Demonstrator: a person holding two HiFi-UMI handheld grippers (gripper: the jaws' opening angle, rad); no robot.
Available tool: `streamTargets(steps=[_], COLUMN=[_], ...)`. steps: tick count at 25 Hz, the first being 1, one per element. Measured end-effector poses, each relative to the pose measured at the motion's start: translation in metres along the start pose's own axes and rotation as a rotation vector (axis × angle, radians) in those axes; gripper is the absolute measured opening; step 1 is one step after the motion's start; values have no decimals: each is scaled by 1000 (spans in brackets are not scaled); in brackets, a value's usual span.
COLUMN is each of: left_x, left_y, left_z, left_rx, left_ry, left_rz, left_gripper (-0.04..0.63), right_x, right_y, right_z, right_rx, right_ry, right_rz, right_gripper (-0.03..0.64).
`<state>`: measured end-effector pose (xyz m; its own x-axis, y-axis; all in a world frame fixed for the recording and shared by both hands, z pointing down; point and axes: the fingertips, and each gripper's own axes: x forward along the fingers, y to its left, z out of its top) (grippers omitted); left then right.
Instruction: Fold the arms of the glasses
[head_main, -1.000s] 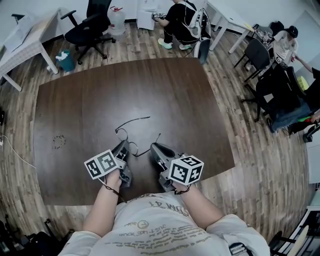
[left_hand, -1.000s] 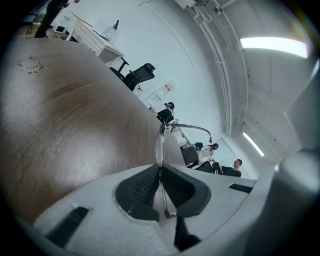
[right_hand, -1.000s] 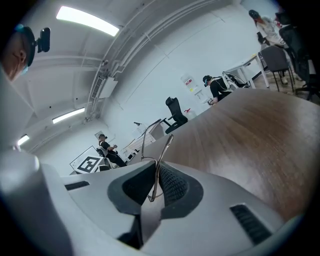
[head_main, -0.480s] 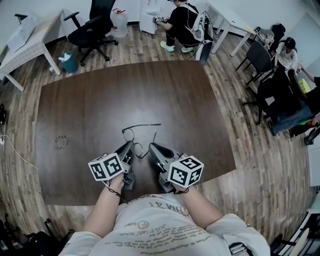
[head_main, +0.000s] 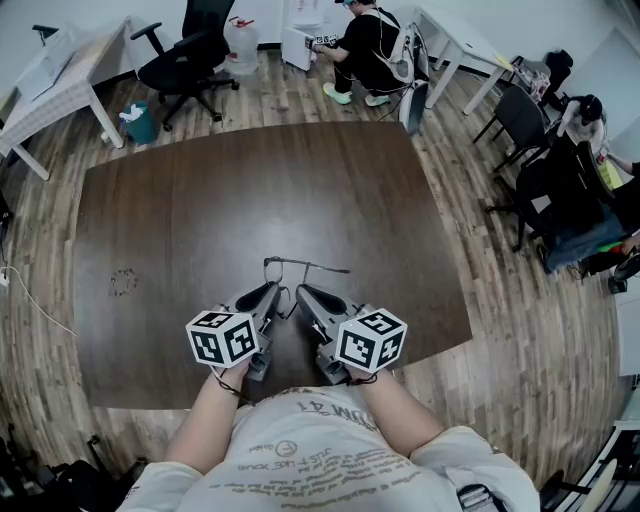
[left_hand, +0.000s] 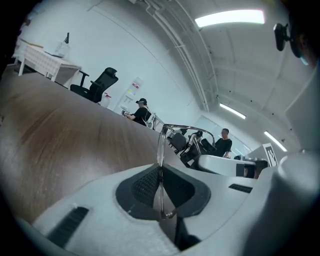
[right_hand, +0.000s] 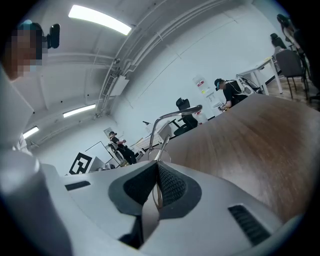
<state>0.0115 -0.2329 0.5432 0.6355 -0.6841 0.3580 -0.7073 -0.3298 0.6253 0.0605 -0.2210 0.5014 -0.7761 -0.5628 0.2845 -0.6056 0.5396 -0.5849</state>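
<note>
Thin wire-framed glasses (head_main: 305, 266) hang just above the dark brown table (head_main: 250, 190), near its front edge, held between my two grippers. My left gripper (head_main: 270, 295) is shut on one part of the frame. In the left gripper view the rim (left_hand: 161, 150) stands upright out of the pads (left_hand: 142, 186), with one arm reaching right. My right gripper (head_main: 303, 295) is shut on the glasses from the other side. In the right gripper view the metal frame (right_hand: 162, 135) rises from between the pads (right_hand: 172, 187). The two grippers' tips nearly meet.
A small ring mark (head_main: 122, 283) lies on the table at the left. Beyond the far edge are a black office chair (head_main: 185, 45) and a crouching person (head_main: 365, 40). More chairs (head_main: 520, 115) and desks stand at the right.
My left gripper rolled and rose toward the right, carrying the glasses off the table. The long arm swung from pointing far-left to lying across to the right. My right jaws closed on the frame.
</note>
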Motion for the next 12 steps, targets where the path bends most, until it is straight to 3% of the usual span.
streamTargets(steps=[5, 12], left_x=[0, 6], left_y=[-6, -17], left_z=[2, -2], left_rx=[156, 300], left_ry=[23, 59], left_rz=[25, 43], left_gripper=[32, 32], right_x=[4, 5], right_y=[1, -2], right_z=[-1, -4], right_rx=[-30, -36], right_ry=[9, 20], right_rz=[-23, -59], right_gripper=[18, 18])
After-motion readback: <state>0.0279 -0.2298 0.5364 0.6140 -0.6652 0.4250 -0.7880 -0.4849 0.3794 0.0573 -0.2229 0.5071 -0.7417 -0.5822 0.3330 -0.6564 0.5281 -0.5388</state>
